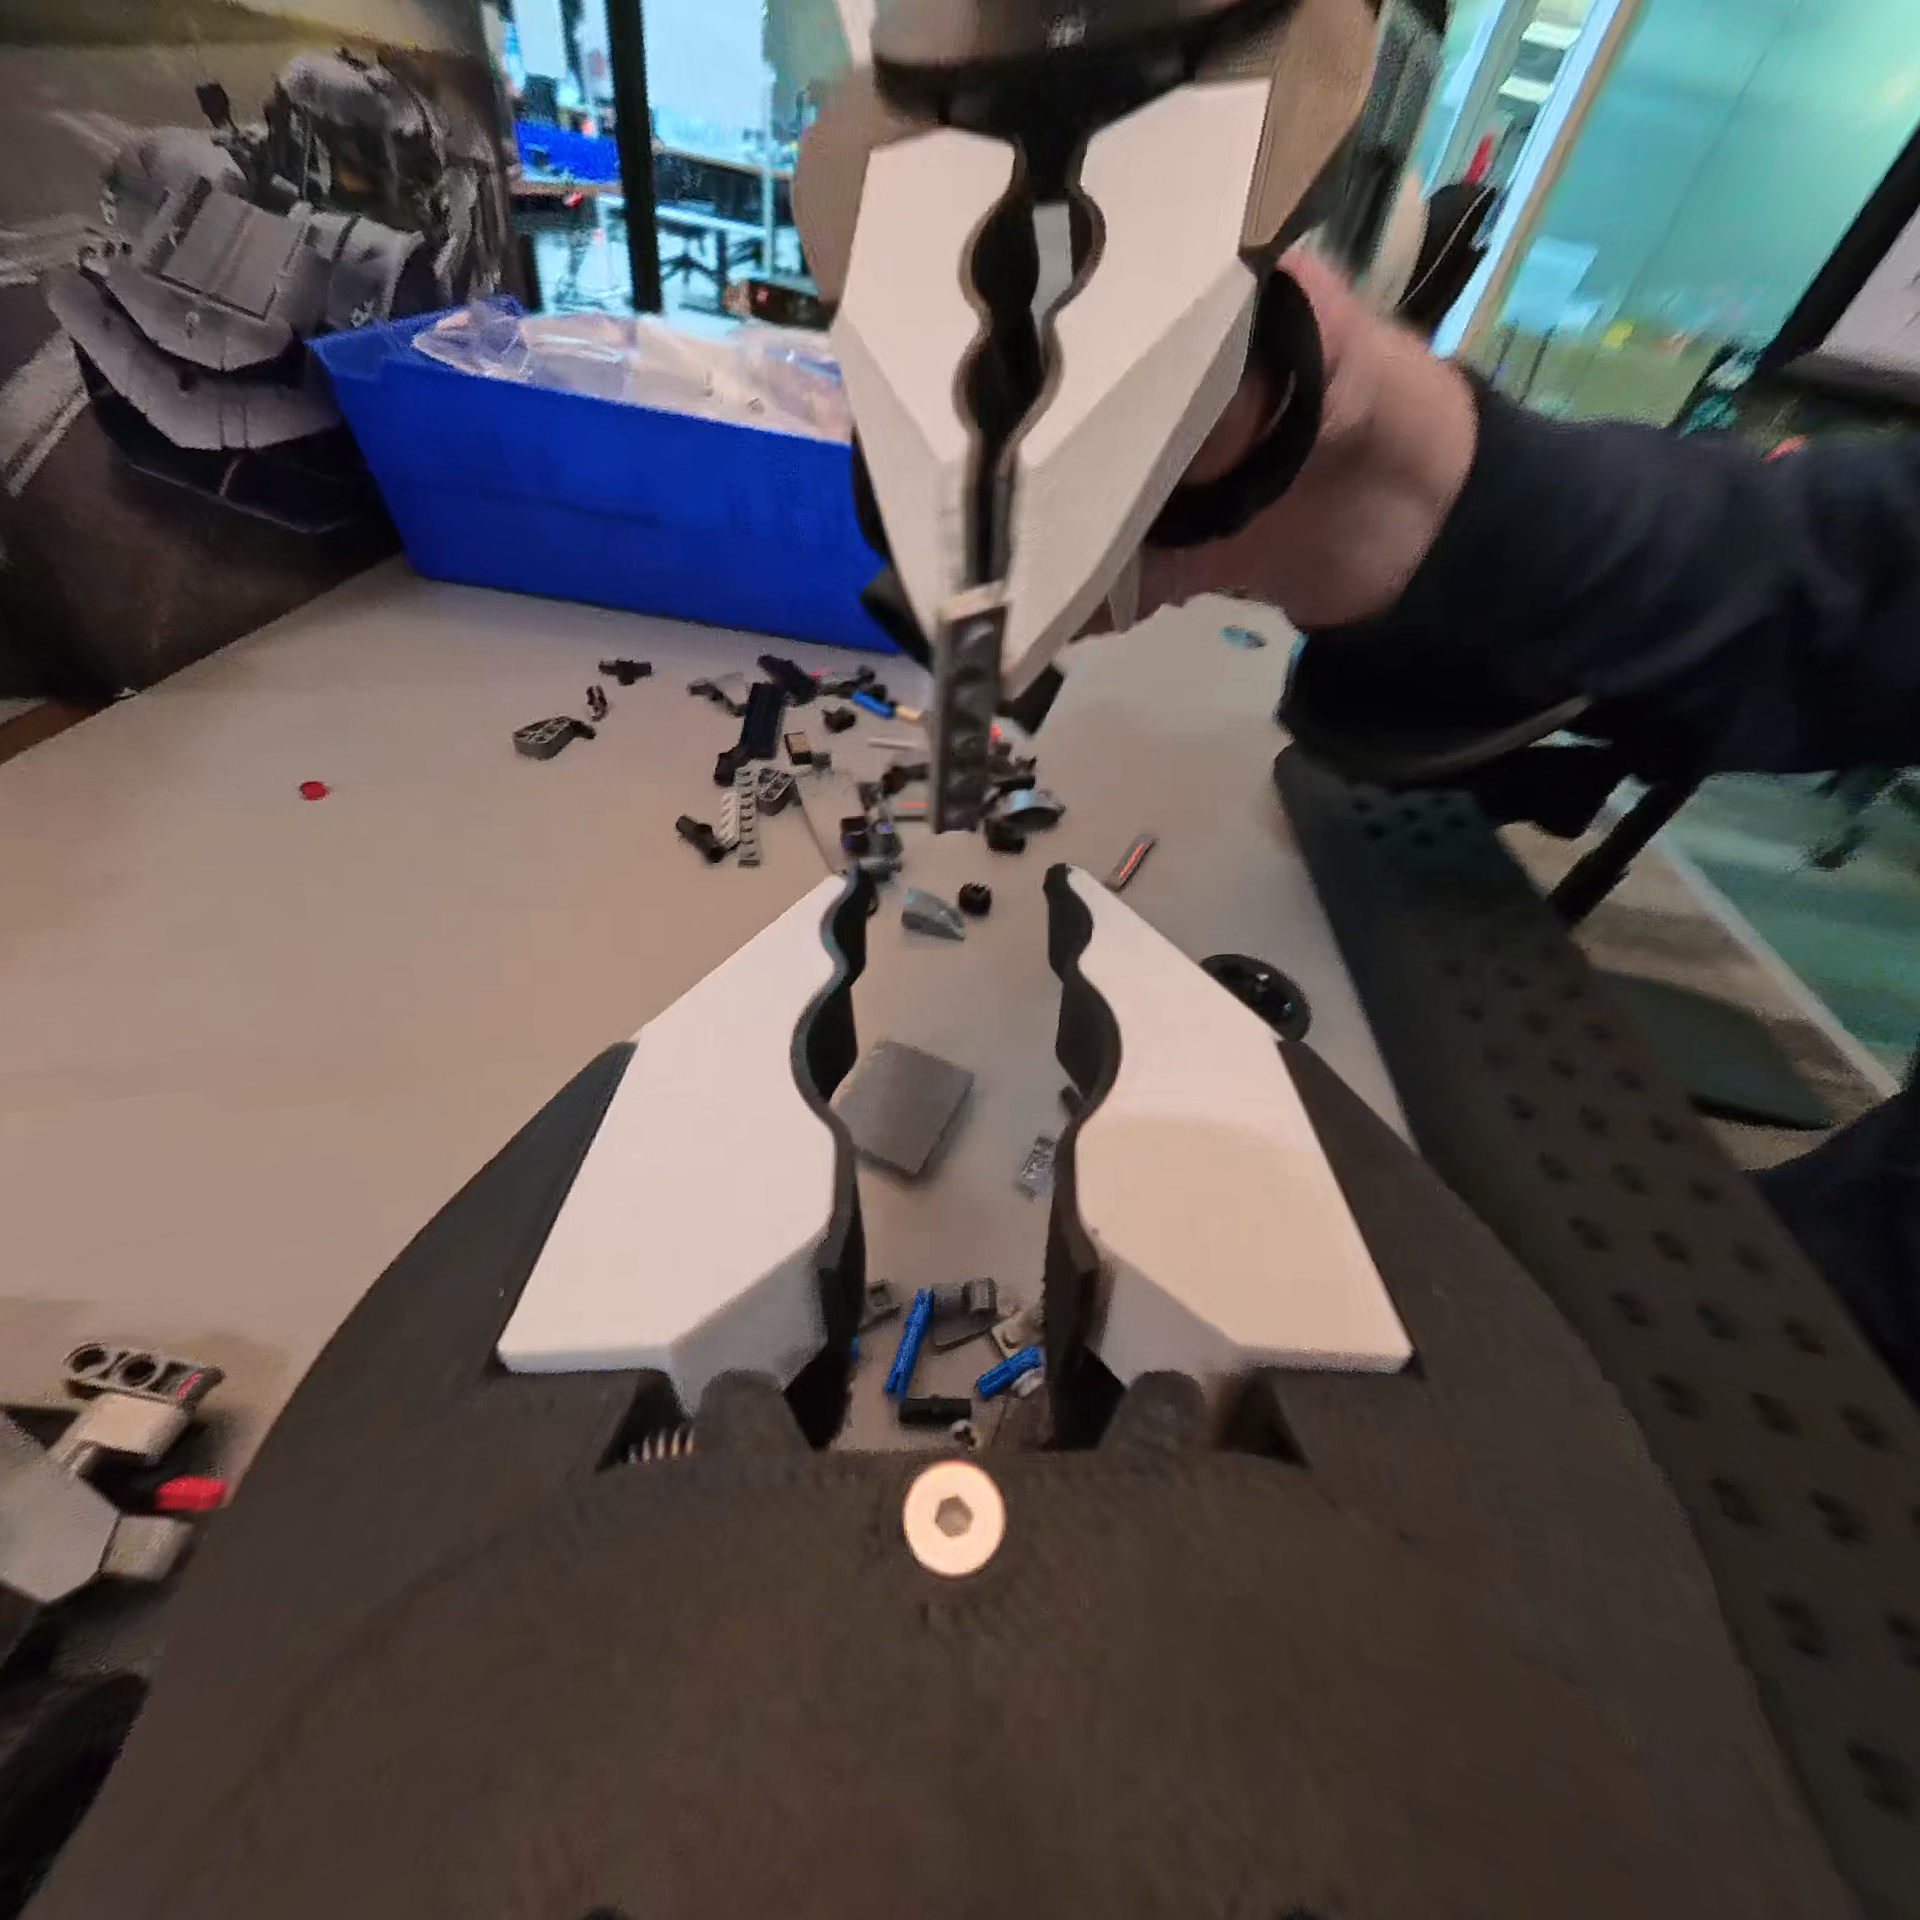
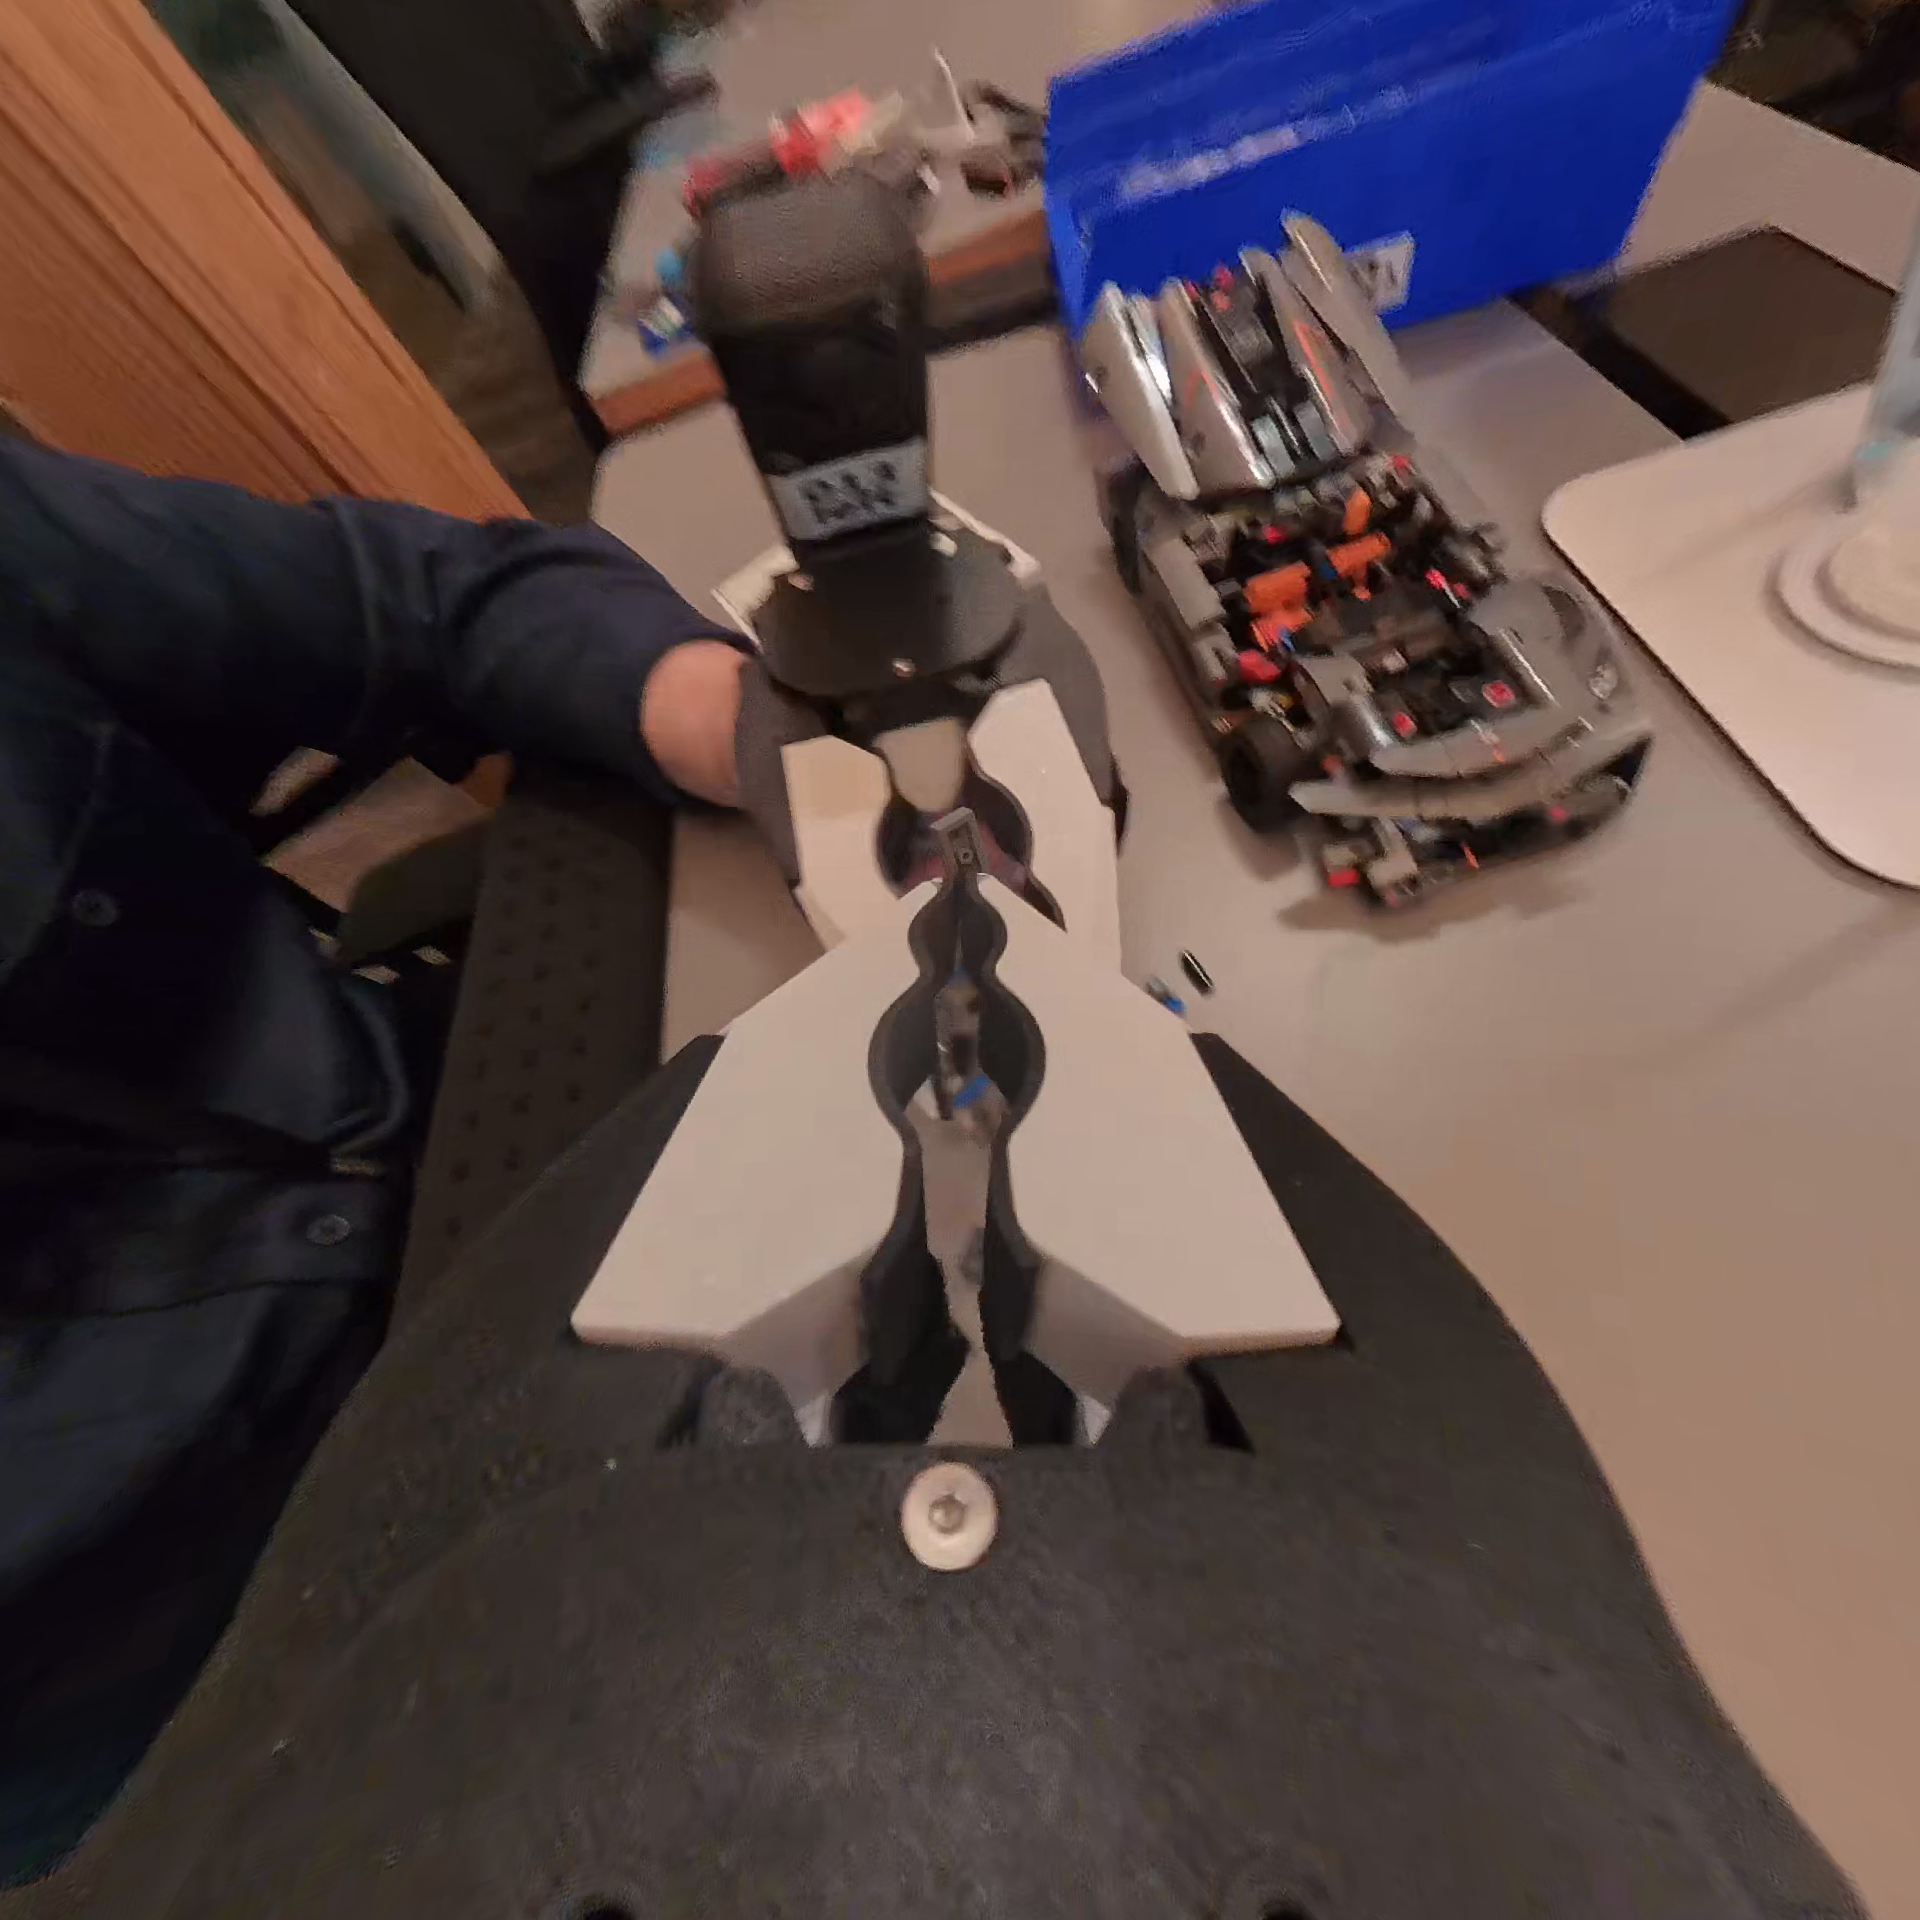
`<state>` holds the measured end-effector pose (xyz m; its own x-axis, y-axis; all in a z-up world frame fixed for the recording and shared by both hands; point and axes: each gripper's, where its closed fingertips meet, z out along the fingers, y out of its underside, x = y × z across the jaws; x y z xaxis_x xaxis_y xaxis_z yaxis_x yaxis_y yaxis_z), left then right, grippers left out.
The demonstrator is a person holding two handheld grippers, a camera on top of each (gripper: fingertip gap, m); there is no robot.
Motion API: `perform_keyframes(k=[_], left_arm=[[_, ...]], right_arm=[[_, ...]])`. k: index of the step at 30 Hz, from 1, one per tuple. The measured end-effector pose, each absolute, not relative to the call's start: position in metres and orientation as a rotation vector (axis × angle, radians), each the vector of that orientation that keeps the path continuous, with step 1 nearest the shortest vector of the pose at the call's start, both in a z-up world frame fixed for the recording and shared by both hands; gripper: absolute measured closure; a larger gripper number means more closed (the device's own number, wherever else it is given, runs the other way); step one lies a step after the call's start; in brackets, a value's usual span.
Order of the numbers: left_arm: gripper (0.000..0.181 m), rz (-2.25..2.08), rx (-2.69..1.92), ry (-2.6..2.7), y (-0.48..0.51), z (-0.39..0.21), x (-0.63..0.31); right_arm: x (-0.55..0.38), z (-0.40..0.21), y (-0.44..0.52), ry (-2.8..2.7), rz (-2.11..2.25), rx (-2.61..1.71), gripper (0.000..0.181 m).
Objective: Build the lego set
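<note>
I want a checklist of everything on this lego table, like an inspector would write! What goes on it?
Surface: pale grey table, bare toward its left side.
Job's things: half-built grey lego car standing on the table; long dark studded plate hanging from the right gripper.
Clutter: loose lego pieces scattered mid-table; flat grey tile; small red stud lying alone.
Grippers: right gripper shut on the plate; left gripper open and empty, just below the plate's lower end.
Cables: nothing seen.
Surroundings: blue bin holding clear plastic bags; lego box picture behind it; dark perforated chair; a person's dark sleeve.
</note>
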<state>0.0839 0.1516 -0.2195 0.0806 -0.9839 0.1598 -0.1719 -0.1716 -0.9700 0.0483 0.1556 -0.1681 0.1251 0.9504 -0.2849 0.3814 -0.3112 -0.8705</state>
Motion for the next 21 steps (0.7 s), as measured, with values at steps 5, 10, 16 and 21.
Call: perform_keyframes(k=[5, 10, 16, 21], left_arm=[[0.169, -1.37, -1.418, 1.191, 0.137, -0.204, 0.083], [0.181, -1.483, -1.355, 1.137, 0.133, -0.188, 0.078], [0.181, -1.571, -1.303, 1.166, 0.121, -0.183, 0.078], [0.179, -1.585, -1.288, 1.139, 0.125, -0.178, 0.074]], right_arm=[[0.044, -0.156, 0.149, -1.222, 1.384, -1.678, 0.181], [0.044, -0.148, 0.142, -1.204, 1.489, -1.625, 0.181], [0.04, -0.146, 0.138, -1.203, 1.542, -1.59, 0.181], [0.045, -0.144, 0.14, -1.194, 1.559, -1.596, 0.181]])
